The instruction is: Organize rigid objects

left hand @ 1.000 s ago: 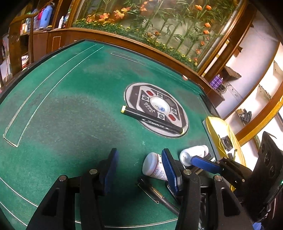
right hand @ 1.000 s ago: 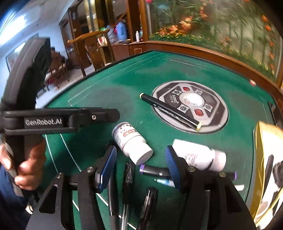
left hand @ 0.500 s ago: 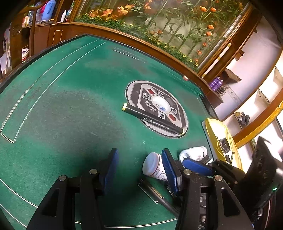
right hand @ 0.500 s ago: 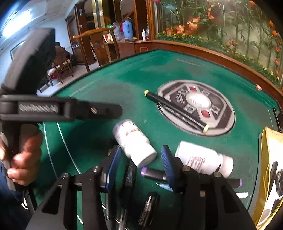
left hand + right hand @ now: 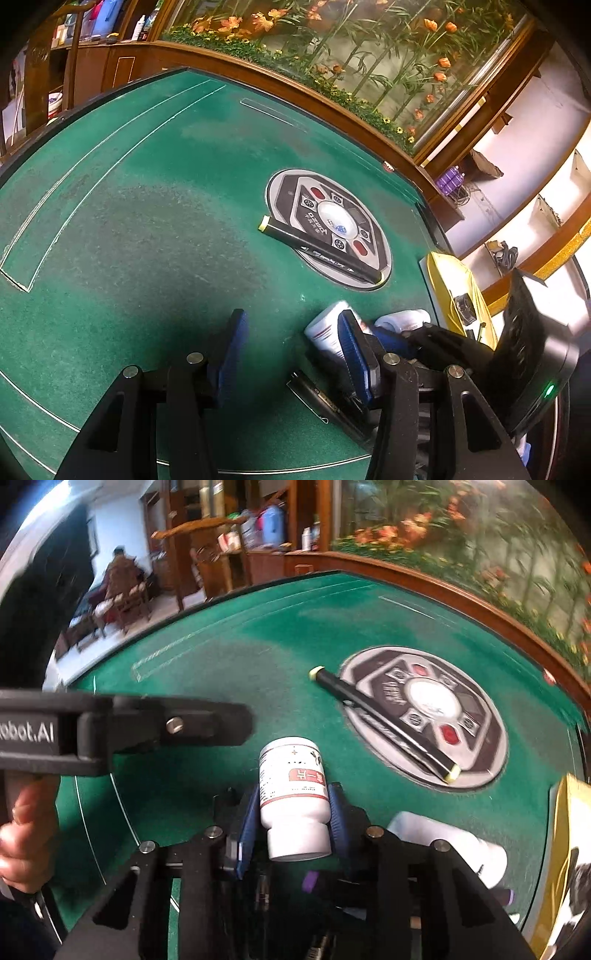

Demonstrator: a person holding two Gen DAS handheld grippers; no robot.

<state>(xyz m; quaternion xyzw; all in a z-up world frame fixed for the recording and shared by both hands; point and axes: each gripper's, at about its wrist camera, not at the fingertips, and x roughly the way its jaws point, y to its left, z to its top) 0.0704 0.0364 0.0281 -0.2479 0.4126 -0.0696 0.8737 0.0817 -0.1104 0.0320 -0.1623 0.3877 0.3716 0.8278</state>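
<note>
In the right wrist view, the right tongs are closing around a white pill bottle lying low in the centre of the frame on the green desk, their blue pads flanking its body just above the cap. A second white bottle is lying at lower right. A black marker is resting across the round centre panel. The left tongs are standing apart over bare felt, gripping nothing.
</note>
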